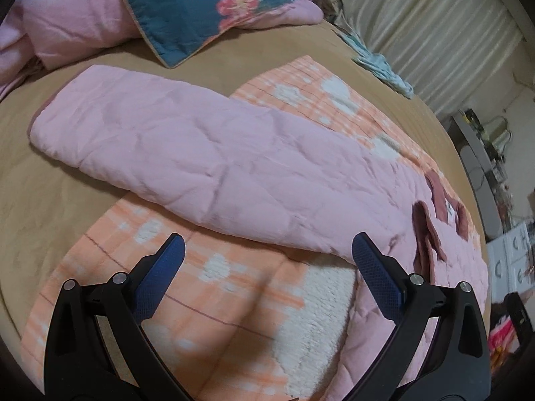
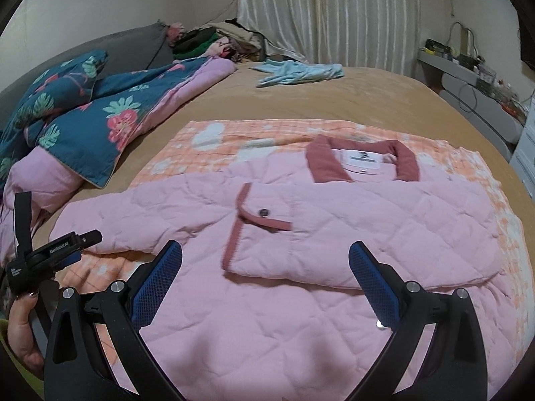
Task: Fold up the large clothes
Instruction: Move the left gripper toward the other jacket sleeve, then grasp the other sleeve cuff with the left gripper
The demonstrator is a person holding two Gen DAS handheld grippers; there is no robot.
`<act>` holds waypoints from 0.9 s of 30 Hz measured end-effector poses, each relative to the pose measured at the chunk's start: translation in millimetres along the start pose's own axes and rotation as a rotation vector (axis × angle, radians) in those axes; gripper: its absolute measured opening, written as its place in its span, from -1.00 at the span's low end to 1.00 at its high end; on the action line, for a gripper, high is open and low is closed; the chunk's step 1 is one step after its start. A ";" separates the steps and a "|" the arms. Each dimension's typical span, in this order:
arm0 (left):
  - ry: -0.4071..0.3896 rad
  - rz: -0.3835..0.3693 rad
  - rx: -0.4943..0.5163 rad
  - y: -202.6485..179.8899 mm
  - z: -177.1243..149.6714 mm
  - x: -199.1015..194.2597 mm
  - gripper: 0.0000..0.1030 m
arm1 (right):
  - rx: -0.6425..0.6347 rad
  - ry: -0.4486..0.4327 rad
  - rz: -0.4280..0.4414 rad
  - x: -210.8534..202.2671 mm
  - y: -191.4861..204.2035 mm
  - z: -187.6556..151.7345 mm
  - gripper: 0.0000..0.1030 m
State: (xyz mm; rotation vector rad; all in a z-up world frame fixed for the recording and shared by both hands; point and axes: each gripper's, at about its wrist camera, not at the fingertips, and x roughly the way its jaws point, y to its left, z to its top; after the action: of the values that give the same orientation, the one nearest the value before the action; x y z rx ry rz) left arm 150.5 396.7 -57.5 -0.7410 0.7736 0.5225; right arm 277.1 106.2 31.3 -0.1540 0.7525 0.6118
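tan bed, pale curtain, grey shelf.

tan bed bears pink jacket, floral quilt.

Bare tan bed lies open beyond the pink quilted jacket, between it and the light blue garment near the curtain. To the left, the heaped floral quilt crowds that side, close to the jacket's outstretched sleeve. The left hand-held gripper hovers over the sleeve end, narrowing the room there.
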 end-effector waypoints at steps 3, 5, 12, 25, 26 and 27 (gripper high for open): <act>-0.002 0.010 -0.021 9.0 3.4 0.8 0.82 | -0.019 0.012 0.015 7.4 16.1 0.5 0.92; -0.002 0.018 -0.029 14.7 4.8 2.3 0.82 | -0.041 0.016 0.027 12.3 29.6 1.9 0.92; 0.018 0.023 -0.094 35.2 12.6 9.0 0.82 | -0.106 0.047 0.058 31.5 66.3 4.5 0.92; 0.041 0.016 -0.260 81.6 26.3 26.3 0.82 | -0.097 0.080 0.090 59.1 87.6 -2.3 0.92; 0.034 0.014 -0.281 87.1 27.9 27.7 0.82 | -0.092 0.084 0.094 59.9 86.4 -4.6 0.92; 0.025 0.011 -0.300 92.0 29.0 28.7 0.82 | -0.088 0.087 0.098 60.4 85.9 -6.5 0.92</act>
State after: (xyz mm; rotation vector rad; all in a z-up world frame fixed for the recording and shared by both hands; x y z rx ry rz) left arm 119.7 481.4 -102.1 -1.0229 0.7303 0.6486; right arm 258.3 202.2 -7.5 -0.2263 0.8210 0.7357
